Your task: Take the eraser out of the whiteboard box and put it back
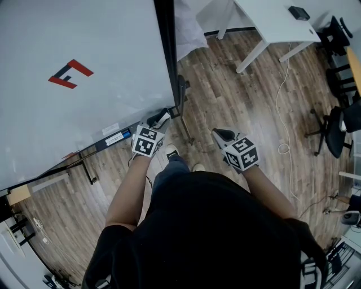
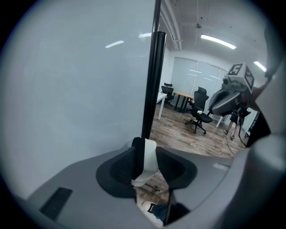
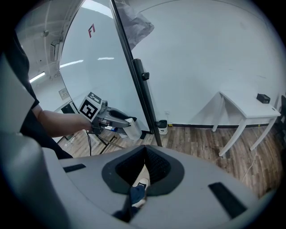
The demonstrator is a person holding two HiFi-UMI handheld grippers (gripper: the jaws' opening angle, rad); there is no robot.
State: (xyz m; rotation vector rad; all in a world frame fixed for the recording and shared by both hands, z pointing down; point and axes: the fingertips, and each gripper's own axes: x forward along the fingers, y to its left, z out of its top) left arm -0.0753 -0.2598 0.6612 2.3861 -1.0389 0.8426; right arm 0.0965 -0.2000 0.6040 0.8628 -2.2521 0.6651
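At whiteboard point(image 2: 67, 89) edge | left gripper point(image 2: 145, 151) jaws clamp white, black-faced eraser point(image 2: 150, 162) | right gripper point(image 3: 145, 152) jaws closed, empty

Eraser point(image 2: 150, 161) in left tool point(image 2: 146, 151); whiteboard point(image 2: 67, 89) to left.

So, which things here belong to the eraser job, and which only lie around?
Job: eraser, held in the left gripper; whiteboard; its black tray.
Lying about: white table; small black box on it; office chair; floor cable; right gripper, shut and empty.
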